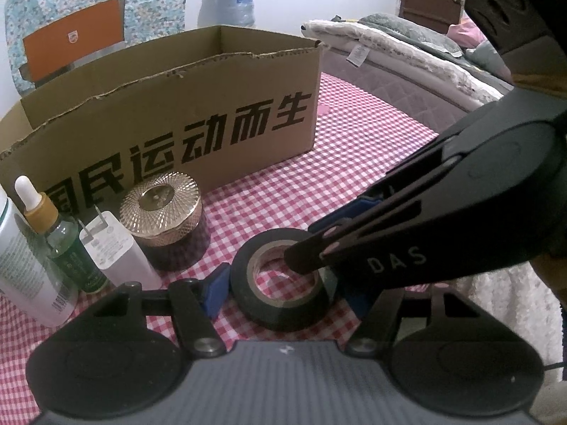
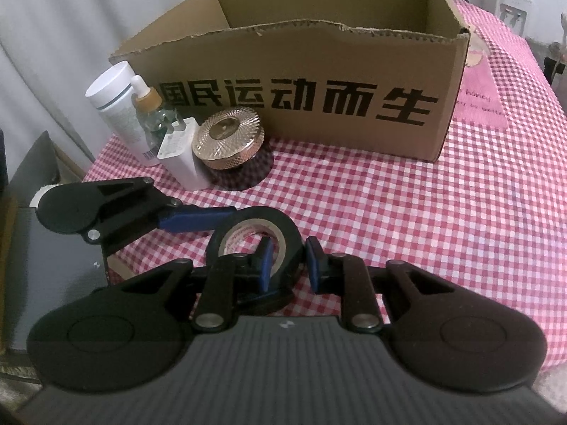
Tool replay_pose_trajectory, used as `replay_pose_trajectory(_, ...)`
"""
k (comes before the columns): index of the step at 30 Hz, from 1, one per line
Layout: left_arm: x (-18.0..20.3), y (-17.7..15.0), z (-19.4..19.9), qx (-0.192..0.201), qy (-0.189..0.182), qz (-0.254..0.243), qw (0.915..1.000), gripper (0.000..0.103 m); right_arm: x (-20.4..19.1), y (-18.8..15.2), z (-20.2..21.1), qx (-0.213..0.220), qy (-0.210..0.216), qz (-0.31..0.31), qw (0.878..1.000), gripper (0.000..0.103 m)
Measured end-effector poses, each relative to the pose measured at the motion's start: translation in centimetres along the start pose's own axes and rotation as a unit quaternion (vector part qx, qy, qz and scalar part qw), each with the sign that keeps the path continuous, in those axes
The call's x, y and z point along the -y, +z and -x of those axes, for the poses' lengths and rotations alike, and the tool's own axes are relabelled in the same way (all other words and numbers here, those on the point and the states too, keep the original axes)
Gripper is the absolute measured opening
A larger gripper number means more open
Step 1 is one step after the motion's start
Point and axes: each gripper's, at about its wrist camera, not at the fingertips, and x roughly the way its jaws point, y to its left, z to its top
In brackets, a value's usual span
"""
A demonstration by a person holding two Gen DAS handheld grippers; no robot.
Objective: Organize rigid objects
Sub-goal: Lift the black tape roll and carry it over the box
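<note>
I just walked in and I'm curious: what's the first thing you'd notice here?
The black tape roll near the front of the red checked tablecloth, with both grippers on it: the right gripper has one finger inside its hole, and the left gripper straddles it. Behind stands a big open cardboard box with bold black characters, and a shiny gold-lidded jar at its left.

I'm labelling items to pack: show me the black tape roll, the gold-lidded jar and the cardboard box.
black tape roll (image 1: 283,313): left wrist view, front outer wall.
gold-lidded jar (image 1: 159,196): left wrist view, lid top.
cardboard box (image 2: 283,53): right wrist view, front wall.
</note>
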Motion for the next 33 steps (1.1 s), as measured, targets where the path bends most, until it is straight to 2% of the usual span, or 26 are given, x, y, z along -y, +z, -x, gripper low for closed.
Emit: replay_pose_trajectory(33, 0.6, 0.5, 3.7, 0.047, 0.024, -0.002, 0.9986, 0.067, -2.1, 0.5, 3.6, 0.037, -0.011, 0.028, 0.999, 0.019)
